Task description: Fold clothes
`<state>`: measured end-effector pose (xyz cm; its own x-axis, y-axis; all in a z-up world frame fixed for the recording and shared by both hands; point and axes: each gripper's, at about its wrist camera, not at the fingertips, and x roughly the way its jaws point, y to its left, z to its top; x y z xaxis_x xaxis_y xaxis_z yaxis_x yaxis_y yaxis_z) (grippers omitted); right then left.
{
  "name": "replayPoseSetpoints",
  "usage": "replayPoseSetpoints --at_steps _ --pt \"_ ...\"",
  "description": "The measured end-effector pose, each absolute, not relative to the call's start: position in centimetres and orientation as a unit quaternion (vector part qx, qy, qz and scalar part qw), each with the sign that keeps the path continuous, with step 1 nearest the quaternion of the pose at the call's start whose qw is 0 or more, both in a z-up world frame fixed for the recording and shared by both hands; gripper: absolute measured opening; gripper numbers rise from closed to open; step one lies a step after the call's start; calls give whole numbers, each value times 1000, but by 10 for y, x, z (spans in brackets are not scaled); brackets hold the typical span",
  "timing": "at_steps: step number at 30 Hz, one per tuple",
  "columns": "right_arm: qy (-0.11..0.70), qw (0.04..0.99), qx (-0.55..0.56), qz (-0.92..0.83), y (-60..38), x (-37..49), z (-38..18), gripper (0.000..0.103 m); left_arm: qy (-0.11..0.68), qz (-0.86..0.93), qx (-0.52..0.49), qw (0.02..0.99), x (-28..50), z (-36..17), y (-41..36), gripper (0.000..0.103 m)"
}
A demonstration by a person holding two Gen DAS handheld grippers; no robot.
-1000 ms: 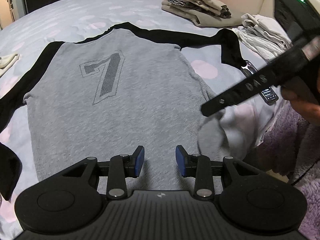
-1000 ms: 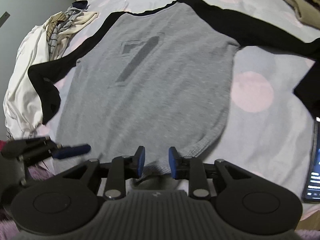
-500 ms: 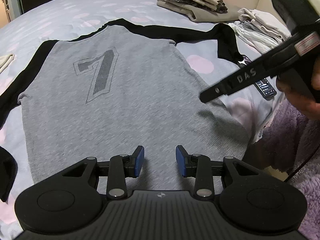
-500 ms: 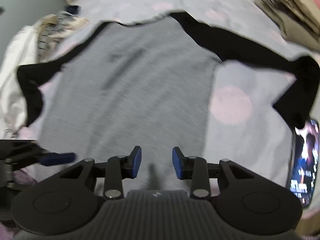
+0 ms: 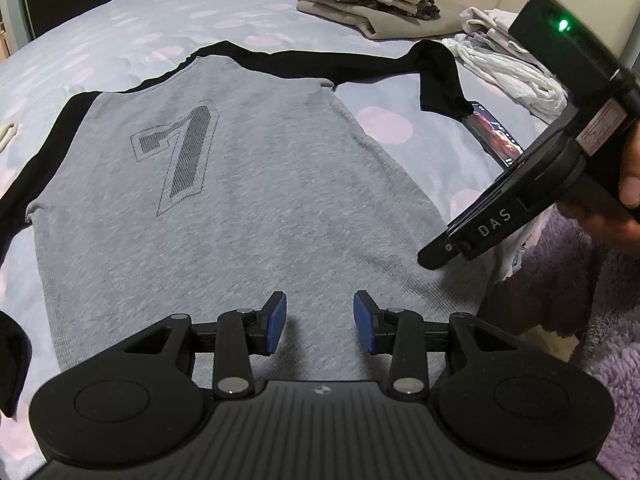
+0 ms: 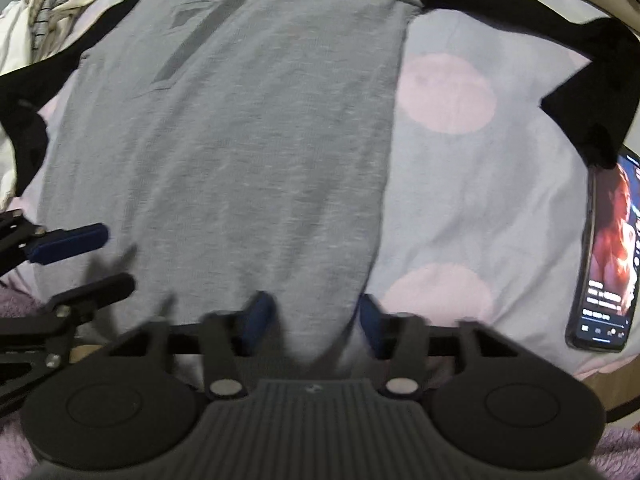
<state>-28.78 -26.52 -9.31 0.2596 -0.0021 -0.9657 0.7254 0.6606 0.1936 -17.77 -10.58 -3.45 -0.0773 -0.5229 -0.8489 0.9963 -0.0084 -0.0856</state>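
A grey shirt (image 5: 248,200) with black sleeves and a large number 1 lies flat on the bed; it also shows in the right wrist view (image 6: 248,140). My left gripper (image 5: 320,324) is open and empty over the shirt's hem. My right gripper (image 6: 314,316) is open and empty over the hem's right corner; in the left wrist view its body (image 5: 532,184) hangs above the shirt's right edge. The left gripper's fingers (image 6: 68,242) show at the left of the right wrist view.
A phone (image 6: 604,264) with a lit screen lies on the bed right of the shirt, by the black sleeve end (image 6: 592,92). Folded clothes (image 5: 372,4) and white laundry (image 5: 508,60) lie at the far side. A heap of clothes (image 6: 36,28) lies at left.
The folded-up right hem corner has been let go and now lies flat. My right gripper has opened wider and dropped closer to the shirt. The left gripper has barely moved.
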Motion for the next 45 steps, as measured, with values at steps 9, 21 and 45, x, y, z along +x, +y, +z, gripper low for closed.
replayPoseSetpoints --at_steps 9,21,45 --pt "515 776 297 -209 -252 -263 -69 13 371 -634 320 598 -178 -36 -108 35" --pt "480 799 300 -203 -257 -212 -62 13 353 -673 274 589 -180 -22 -104 48" --pt "467 775 317 -285 -273 -281 -60 39 427 -632 284 581 -160 -50 -120 15"
